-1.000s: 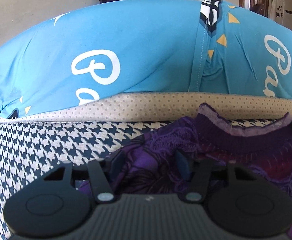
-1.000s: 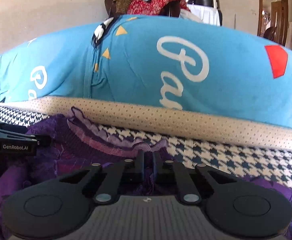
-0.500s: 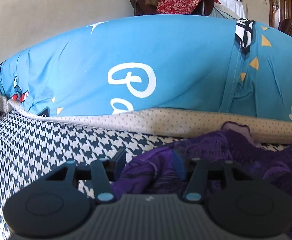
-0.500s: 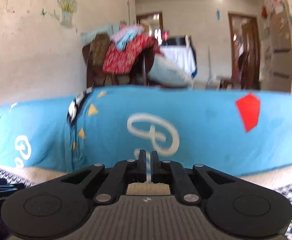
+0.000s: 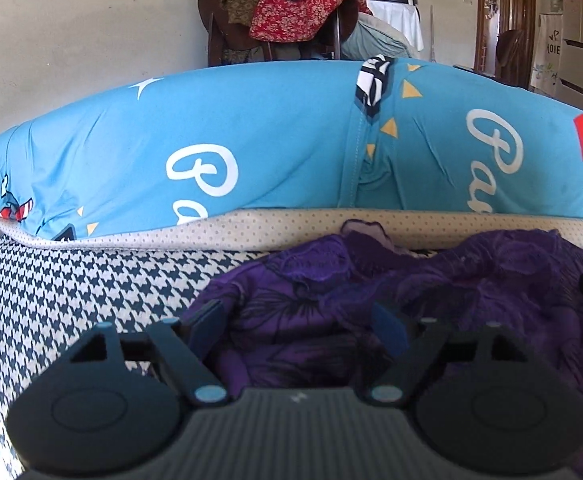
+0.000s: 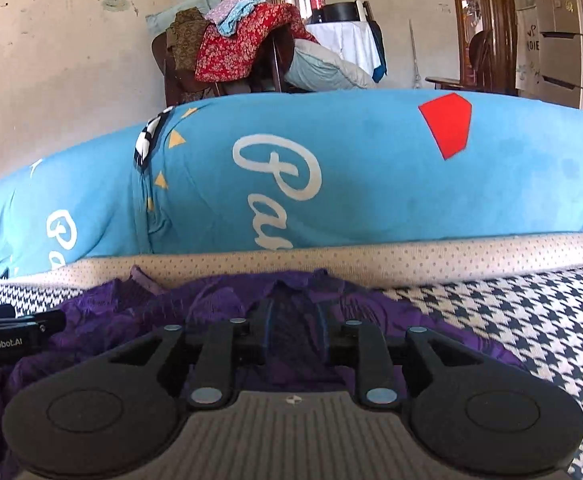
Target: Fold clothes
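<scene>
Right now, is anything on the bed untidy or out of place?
Yes. The purple garment lies bunched and wrinkled on the houndstooth cover, not flat or folded, and its frilled edge rides up onto the dotted beige border. Both grippers' jaws are opening above it. Nothing looks spilled or damaged.

Lived-in home, blue pillow, clothes-heaped chair, fridge, wooden doors
</scene>
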